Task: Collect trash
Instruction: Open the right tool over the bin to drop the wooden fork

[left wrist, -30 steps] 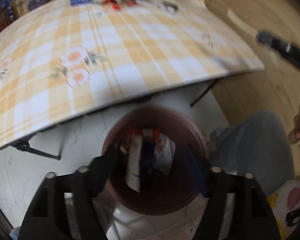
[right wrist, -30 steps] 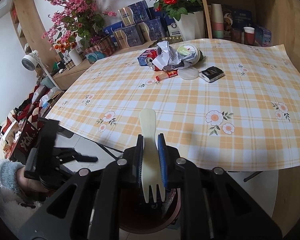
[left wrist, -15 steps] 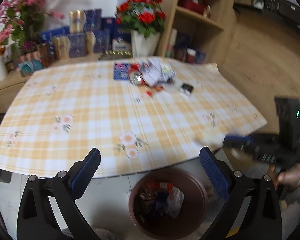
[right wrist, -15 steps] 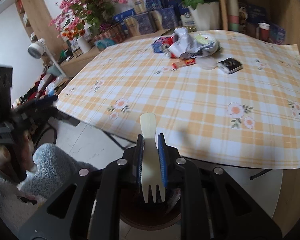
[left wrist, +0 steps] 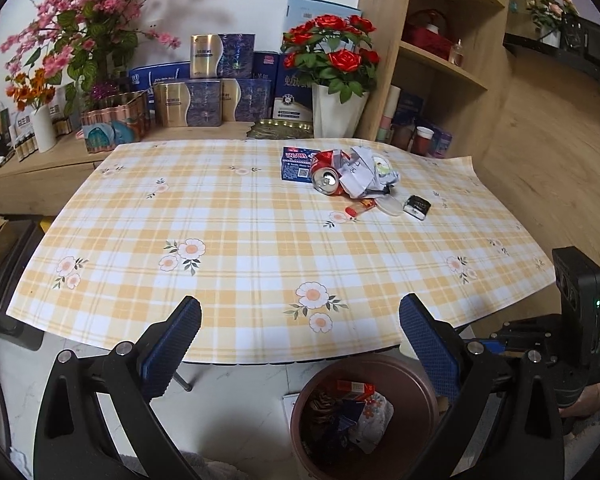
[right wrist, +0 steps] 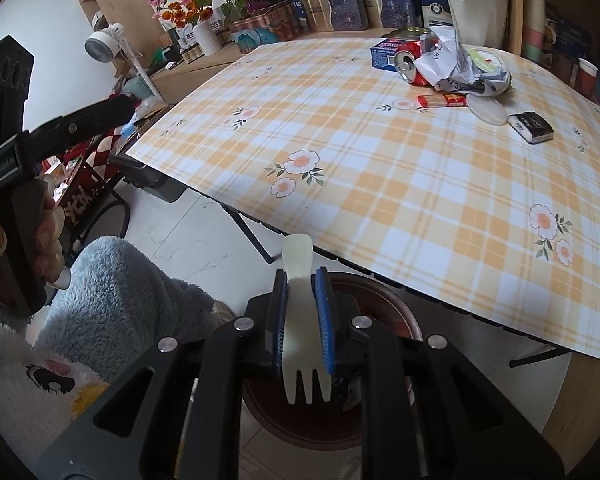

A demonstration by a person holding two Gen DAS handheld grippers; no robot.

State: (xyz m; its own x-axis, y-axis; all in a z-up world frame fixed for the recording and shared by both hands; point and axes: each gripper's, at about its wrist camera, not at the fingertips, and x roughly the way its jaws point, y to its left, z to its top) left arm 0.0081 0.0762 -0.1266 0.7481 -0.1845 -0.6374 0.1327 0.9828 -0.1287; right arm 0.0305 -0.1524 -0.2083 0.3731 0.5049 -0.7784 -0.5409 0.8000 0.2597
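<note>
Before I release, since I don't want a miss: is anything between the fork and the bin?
Nothing visible blocks it. The right claw holds the fork directly above the open brown bin, tines pointing down; the table edge lies beyond the fork, not under it.

A desk [left wrist: 228,216] under a yellow-and-white checked cloth with small flower prints fills the middle of both views. Beyond its far edge runs a low wooden sideboard [left wrist: 32,168]. On the sideboard's left side a white vase holds pink blossom branches [left wrist: 80,28], with orange flowers just beside them. Blue and gold gift boxes [left wrist: 208,96] stand stacked along the wall further right, and a copper-coloured fluted tin [left wrist: 114,120] sits near them. A white pot of red roses [left wrist: 336,84] stands at the far right end. Right of it rises a wooden shelf unit [left wrist: 440,52] with cups on its lower level. The floor below the desk is pale tile [right wrist: 188,232].
</note>
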